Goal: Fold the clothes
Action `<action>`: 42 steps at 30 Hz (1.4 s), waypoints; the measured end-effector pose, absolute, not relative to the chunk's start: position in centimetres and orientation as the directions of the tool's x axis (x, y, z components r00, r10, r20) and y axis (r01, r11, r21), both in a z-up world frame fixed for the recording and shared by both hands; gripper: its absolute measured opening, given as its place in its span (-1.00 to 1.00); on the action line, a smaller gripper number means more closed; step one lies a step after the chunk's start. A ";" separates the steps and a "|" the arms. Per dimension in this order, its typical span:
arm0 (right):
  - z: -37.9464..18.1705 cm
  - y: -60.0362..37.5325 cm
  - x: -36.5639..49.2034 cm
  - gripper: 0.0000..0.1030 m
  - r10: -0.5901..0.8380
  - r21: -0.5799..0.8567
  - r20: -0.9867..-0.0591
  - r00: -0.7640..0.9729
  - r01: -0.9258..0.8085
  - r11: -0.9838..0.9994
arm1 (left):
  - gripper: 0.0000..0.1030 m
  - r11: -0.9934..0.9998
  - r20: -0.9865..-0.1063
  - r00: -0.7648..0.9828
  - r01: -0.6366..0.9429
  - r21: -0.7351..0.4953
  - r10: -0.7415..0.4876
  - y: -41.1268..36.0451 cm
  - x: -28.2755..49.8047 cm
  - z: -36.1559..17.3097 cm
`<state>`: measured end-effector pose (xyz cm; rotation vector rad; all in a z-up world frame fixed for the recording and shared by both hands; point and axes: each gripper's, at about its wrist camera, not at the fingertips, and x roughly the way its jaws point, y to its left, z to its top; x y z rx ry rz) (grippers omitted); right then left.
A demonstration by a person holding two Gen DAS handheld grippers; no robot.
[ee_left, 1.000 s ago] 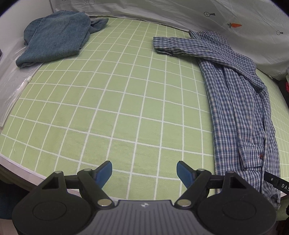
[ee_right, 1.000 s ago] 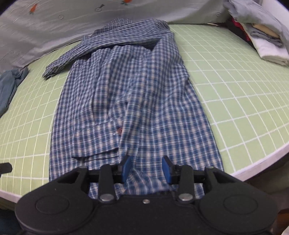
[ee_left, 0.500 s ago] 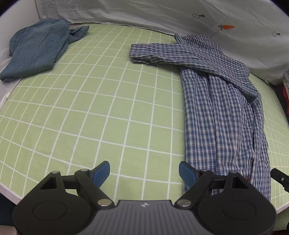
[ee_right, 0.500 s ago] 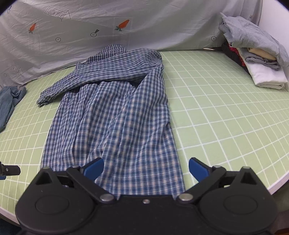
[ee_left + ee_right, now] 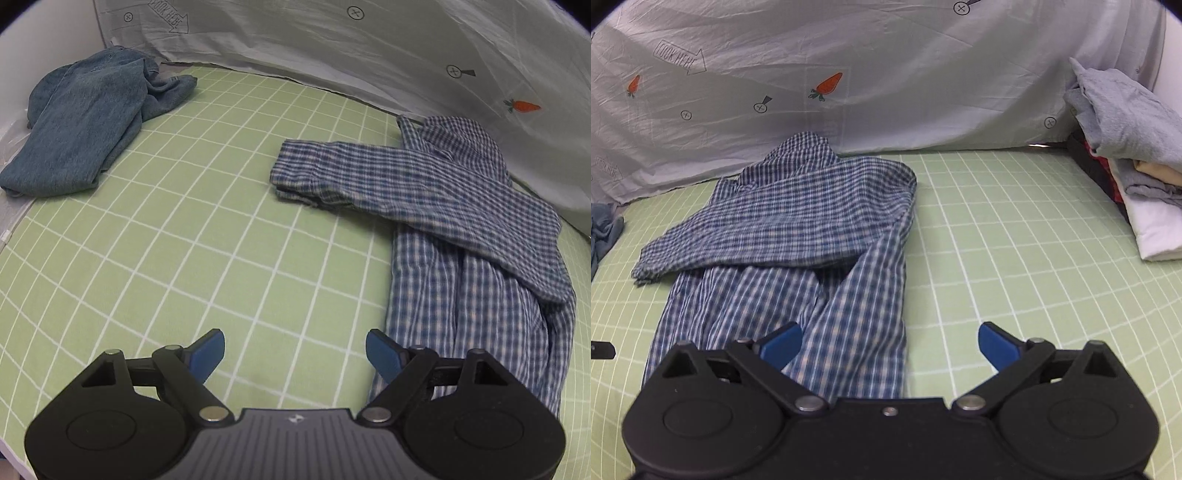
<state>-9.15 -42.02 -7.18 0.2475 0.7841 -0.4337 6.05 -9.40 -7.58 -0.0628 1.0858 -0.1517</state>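
Observation:
A blue checked shirt [image 5: 798, 236] lies folded lengthwise on the green grid mat [image 5: 1015, 266], one sleeve laid across its top toward the left. In the left wrist view the same shirt [image 5: 461, 229] fills the right side. My left gripper [image 5: 294, 355] is open above bare mat, just left of the shirt's long edge, nothing between its fingers. My right gripper [image 5: 889, 349] is open wide above the shirt's right edge, holding nothing. The tip of the left gripper [image 5: 602, 350] shows at the left edge of the right wrist view.
Crumpled blue jeans [image 5: 81, 129] lie at the mat's far left corner. A stack of folded clothes [image 5: 1137, 177] sits at the far right. A pale sheet with carrot prints [image 5: 849, 74] hangs along the back edge.
The right gripper let go of the shirt's hem, opened wide and moved up along the shirt toward its top. The left gripper moved forward and toward the shirt, staying open.

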 end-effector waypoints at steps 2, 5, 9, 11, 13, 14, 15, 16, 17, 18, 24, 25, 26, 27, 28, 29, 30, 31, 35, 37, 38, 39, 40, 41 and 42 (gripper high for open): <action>-7.5 -43.9 -6.6 1.00 -0.271 0.072 -0.720 0.639 0.457 0.887 | 0.63 0.990 -0.875 0.464 0.070 -0.120 -0.139 -9.6 8.5 -7.9; -7.9 -46.2 -2.3 0.99 -0.253 0.093 -0.711 0.656 0.445 0.891 | 0.63 0.994 -0.858 0.502 0.056 -0.094 -0.109 -9.8 12.7 -8.6; -8.7 -48.7 3.4 0.99 -0.259 0.082 -0.717 0.647 0.447 0.891 | 0.63 0.996 -0.868 0.488 0.056 -0.070 -0.089 -10.3 18.7 -9.7; -9.5 -49.6 5.5 0.97 -0.239 0.106 -0.719 0.653 0.442 0.891 | 0.61 0.995 -0.868 0.486 0.062 -0.083 -0.103 -10.5 21.0 -10.3; -10.2 -50.5 7.5 0.66 -0.218 0.131 -0.721 0.658 0.438 0.889 | 0.52 0.993 -0.873 0.475 0.079 -0.085 -0.113 -10.7 22.4 -10.9; -10.6 -50.8 8.1 0.57 -0.203 0.153 -0.725 0.658 0.441 0.884 | 0.48 0.992 -0.875 0.469 0.088 -0.086 -0.118 -10.8 23.1 -11.2; -10.9 -51.2 8.8 0.43 -0.187 0.174 -0.729 0.659 0.443 0.880 | 0.42 0.991 -0.876 0.465 0.096 -0.095 -0.129 -10.9 23.4 -11.5; -11.2 -51.4 9.2 0.35 -0.176 0.189 -0.728 0.662 0.441 0.878 | 0.38 0.989 -0.877 0.460 0.104 -0.104 -0.141 -10.9 23.6 -11.7; -11.5 -51.4 9.5 0.30 -0.172 0.188 -0.731 0.661 0.437 0.880 | 0.35 0.987 -0.877 0.455 0.112 -0.113 -0.152 -11.0 23.8 -12.0; -11.8 -51.4 9.9 0.12 -0.169 0.185 -0.733 0.658 0.433 0.882 | 0.29 0.987 -0.872 0.464 0.117 -0.113 -0.155 -11.0 23.9 -12.1; -12.3 -51.6 10.4 -0.95 -0.191 0.117 -0.738 0.647 0.402 0.908 | -0.90 0.986 -0.853 0.496 0.125 -0.113 -0.161 -11.1 24.2 -12.0; -12.1 -51.6 10.2 -0.96 -0.197 0.112 -0.732 0.653 0.400 0.910 | -0.94 0.986 -0.852 0.499 0.122 -0.114 -0.160 -11.0 24.3 -12.1; -11.8 -51.6 10.0 -0.97 -0.203 0.108 -0.725 0.658 0.399 0.910 | -0.95 0.984 -0.847 0.503 0.126 -0.125 -0.172 -10.9 24.5 -12.1; -11.4 -51.7 9.8 -0.97 -0.210 0.107 -0.715 0.666 0.402 0.909 | -0.98 0.982 -0.838 0.512 0.126 -0.141 -0.186 -10.7 24.5 -12.0; -11.1 -51.8 9.6 -0.98 -0.218 0.107 -0.706 0.674 0.405 0.908 | -0.99 0.981 -0.835 0.514 0.120 -0.155 -0.195 -10.6 24.6 -12.0; -10.7 -51.8 9.5 -0.98 -0.224 0.107 -0.695 0.683 0.407 0.907 | -0.99 0.979 -0.833 0.515 0.114 -0.169 -0.204 -10.4 24.7 -12.0; -10.0 -51.6 9.3 -0.98 -0.229 0.110 -0.679 0.697 0.404 0.908 | -0.99 0.978 -0.825 0.525 0.109 -0.180 -0.210 -10.2 24.6 -11.7; -9.3 -51.5 9.1 -0.98 -0.233 0.113 -0.663 0.711 0.402 0.909 | -0.99 0.976 -0.816 0.536 0.104 -0.190 -0.216 -10.0 24.6 -11.3; -6.7 -50.8 8.3 -0.98 -0.247 0.124 -0.596 0.764 0.391 0.912 | -0.99 0.970 -0.741 0.627 0.123 -0.208 -0.238 -8.6 23.7 -7.4; -5.4 -50.0 8.3 -0.99 -0.238 0.134 -0.565 0.790 0.373 0.918 | -0.99 0.970 -0.702 0.672 0.120 -0.210 -0.235 -7.6 23.3 -5.2; -4.9 -49.7 8.4 -0.99 -0.229 0.143 -0.551 0.802 0.361 0.921 | -0.99 0.969 -0.681 0.694 0.107 -0.223 -0.233 -6.8 23.1 -4.1; -4.3 -49.3 8.5 -0.99 -0.220 0.152 -0.537 0.814 0.349 0.925 | -0.99 0.968 -0.668 0.710 0.083 -0.237 -0.225 -5.9 22.9 -3.5; -3.7 -48.9 8.7 -0.99 -0.209 0.160 -0.523 0.826 0.337 0.928 | -0.99 0.966 -0.655 0.725 0.059 -0.252 -0.215 -5.1 22.8 -2.9; -3.2 -48.4 9.1 -0.99 -0.193 0.168 -0.510 0.838 0.318 0.933 | -0.99 0.963 -0.641 0.739 0.035 -0.268 -0.206 -4.3 22.6 -2.2; -3.0 -47.9 9.7 -0.99 -0.176 0.172 -0.504 0.846 0.297 0.939 | -0.99 0.959 -0.628 0.753 0.012 -0.284 -0.195 -3.4 22.4 -1.6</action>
